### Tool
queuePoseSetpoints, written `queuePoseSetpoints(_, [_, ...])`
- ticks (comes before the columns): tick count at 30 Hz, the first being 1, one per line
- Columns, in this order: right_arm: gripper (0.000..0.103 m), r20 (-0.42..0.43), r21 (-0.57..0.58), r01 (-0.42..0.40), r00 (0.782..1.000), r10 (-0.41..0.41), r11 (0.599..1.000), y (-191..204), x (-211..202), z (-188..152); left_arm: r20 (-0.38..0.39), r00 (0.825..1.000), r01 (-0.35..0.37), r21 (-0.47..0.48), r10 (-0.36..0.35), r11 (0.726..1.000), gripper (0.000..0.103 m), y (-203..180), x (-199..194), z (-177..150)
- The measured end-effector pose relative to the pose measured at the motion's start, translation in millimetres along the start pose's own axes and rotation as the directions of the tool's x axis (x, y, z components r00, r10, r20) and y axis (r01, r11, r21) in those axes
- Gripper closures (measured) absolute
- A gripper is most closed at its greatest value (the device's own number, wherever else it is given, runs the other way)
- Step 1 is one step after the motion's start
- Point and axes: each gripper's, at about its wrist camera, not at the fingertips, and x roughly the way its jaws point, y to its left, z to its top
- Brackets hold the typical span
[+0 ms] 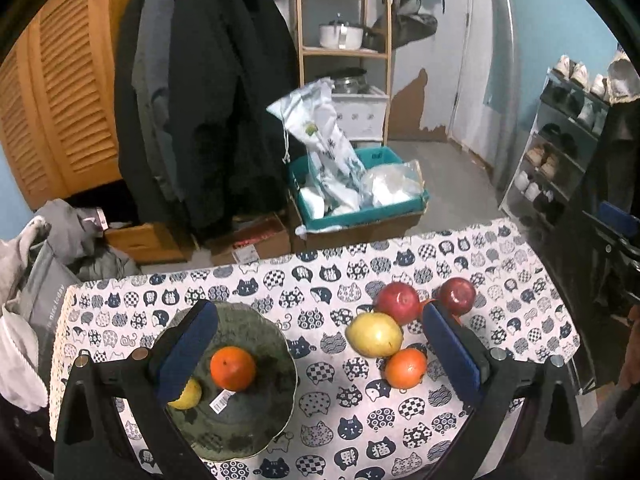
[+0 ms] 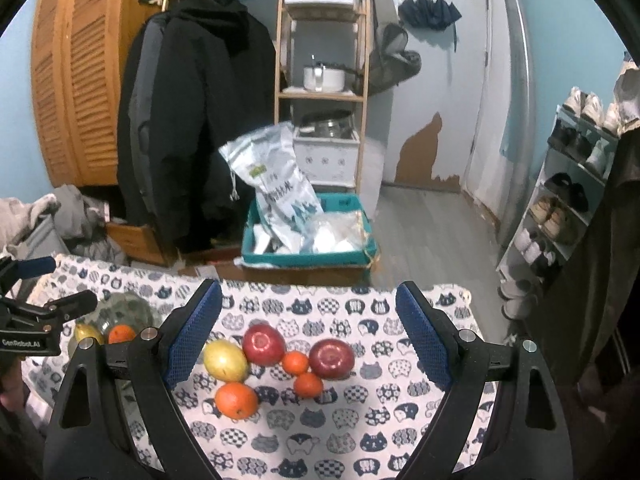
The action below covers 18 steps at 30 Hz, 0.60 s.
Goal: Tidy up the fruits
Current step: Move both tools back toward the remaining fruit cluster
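Note:
A grey-green plate [image 1: 256, 420] sits on the left of the cat-print tablecloth and holds an orange [image 1: 233, 368] and a yellow fruit [image 1: 188, 396], half hidden by my left finger. My left gripper [image 1: 320, 340] is open and empty above the cloth, between the plate and the loose fruit. The loose fruit are a yellow fruit [image 2: 225, 361], two red apples [image 2: 264, 344] [image 2: 332, 359], a big orange [image 2: 236, 400] and two small oranges [image 2: 296, 362] [image 2: 308, 385]. My right gripper [image 2: 308, 320] is open and empty above them. The plate [image 2: 128, 304] shows at left.
The left gripper's body [image 2: 36, 320] shows at the right wrist view's left edge. Beyond the table's far edge [image 1: 360, 244] stand hanging coats [image 1: 208, 100], a teal bin of bags [image 1: 360, 188], a wooden shelf [image 1: 344, 48] and a shoe rack [image 1: 560, 152].

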Motion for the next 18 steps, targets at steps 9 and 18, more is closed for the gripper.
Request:
queuePoseSetpoints(9, [0.016, -0.112, -0.006, 0.022, 0.993, -0.023, 1.000, -8.4, 31.7, -19.5, -0.092, 0.996, 0.001, 0.006, 0.000, 1.000, 0.000, -11.1, 37.9, -9.6])
queuePoseSetpoints(18, [0.016, -0.251, 0.016, 0.039, 0.967, -0.034, 0.999, -20.8, 70.2, -47.2, -0.216, 0.976, 0.022, -0.011, -0.024, 1.000, 0.000, -18.6, 80.8, -24.7])
